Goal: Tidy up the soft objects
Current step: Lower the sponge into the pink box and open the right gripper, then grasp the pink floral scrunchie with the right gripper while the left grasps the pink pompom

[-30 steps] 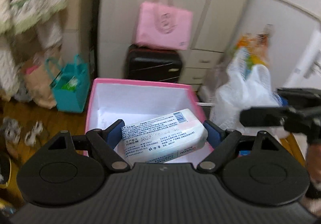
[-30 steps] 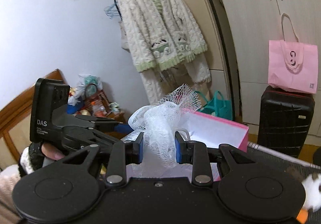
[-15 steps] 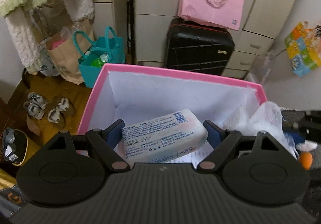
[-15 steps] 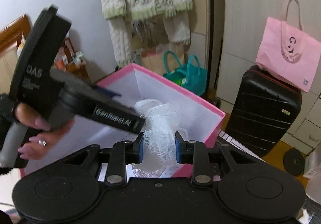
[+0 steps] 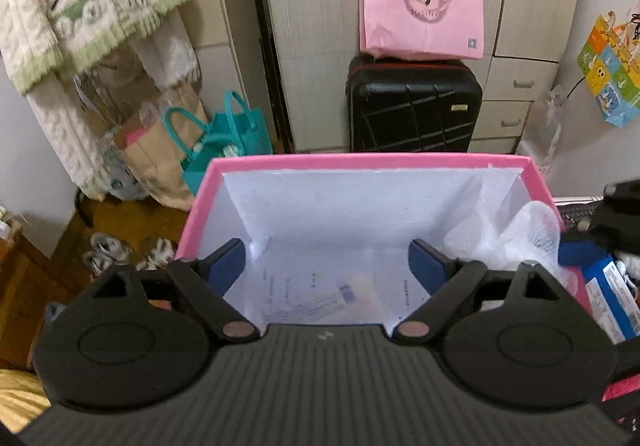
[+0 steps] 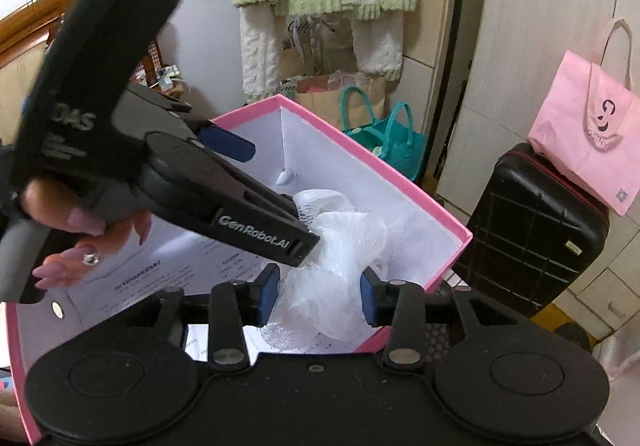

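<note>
Both wrist cameras look steeply down, close, into one pink box (image 5: 360,159) (shared).

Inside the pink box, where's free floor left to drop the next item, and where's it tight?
Free: pink box floor along the far wall and left corner, bare white liner. Taken: tissue pack lies near the front wall, under the open left gripper; mesh sponge fills the right end, between the right gripper pads.

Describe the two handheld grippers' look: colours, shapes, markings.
Both the left gripper and right gripper share one build: matte black bodies, ribbed top surface, two round discs at the sides, angled black linkage arms with metal pivot pins, blue pads on the jaws. From the right wrist view, the left unit shows white "GenRobot.AI" lettering on one finger and "DAS" on its housing. The hand holding it wears long nails and a ring.
</note>
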Motion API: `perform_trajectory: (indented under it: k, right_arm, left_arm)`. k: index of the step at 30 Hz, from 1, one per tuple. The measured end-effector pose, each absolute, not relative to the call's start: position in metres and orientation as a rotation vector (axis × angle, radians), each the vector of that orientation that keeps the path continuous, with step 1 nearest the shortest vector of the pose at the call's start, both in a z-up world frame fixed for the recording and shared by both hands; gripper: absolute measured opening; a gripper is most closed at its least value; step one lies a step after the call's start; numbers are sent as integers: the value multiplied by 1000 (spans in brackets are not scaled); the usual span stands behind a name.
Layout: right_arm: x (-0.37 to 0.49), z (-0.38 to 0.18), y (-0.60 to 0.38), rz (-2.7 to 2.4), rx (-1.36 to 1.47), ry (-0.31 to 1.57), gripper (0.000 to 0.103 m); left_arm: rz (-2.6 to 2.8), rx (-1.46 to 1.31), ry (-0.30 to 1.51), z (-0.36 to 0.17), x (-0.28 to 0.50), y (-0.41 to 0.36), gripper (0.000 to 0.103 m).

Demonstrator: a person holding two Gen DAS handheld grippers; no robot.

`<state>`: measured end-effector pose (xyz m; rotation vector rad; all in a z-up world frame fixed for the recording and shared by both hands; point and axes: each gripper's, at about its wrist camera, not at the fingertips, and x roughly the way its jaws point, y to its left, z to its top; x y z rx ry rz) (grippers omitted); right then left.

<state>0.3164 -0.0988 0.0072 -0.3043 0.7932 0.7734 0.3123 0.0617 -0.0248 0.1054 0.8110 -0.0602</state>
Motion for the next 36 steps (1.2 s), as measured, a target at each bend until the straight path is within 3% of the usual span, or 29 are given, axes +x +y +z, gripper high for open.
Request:
perform_trajectory:
  k: [1, 2, 6, 18, 23, 30, 33, 36]
  right_arm:
    - [313, 12, -102, 767, -291, 777, 65]
    - [309, 17, -106, 761, -278, 759, 68]
    - [288, 38, -127, 752, -211, 711, 72]
    - [193, 82, -208, 598, -27, 545, 74]
    - [142, 84, -238, 528, -83, 475, 76]
    - [79, 89, -274, 479, -164, 482, 76]
    - [57, 85, -287, 465, -176, 484, 84]
    - [44, 76, -297, 468, -173, 492, 85]
  left_arm:
    - [-63, 108, 799, -20, 308, 62, 91]
    - [-67, 108, 782, -15, 303, 63, 91]
    - [-80, 118, 720, 8, 276, 67, 91]
    - [-202, 133, 607, 68, 175, 70, 91]
    - [-334, 183, 572, 86, 130, 52, 91]
    - [-486, 258, 547, 88, 82, 8, 91]
    - [-532, 287, 548, 78, 68, -13, 90]
    - [-568, 304, 544, 65, 59, -35, 90]
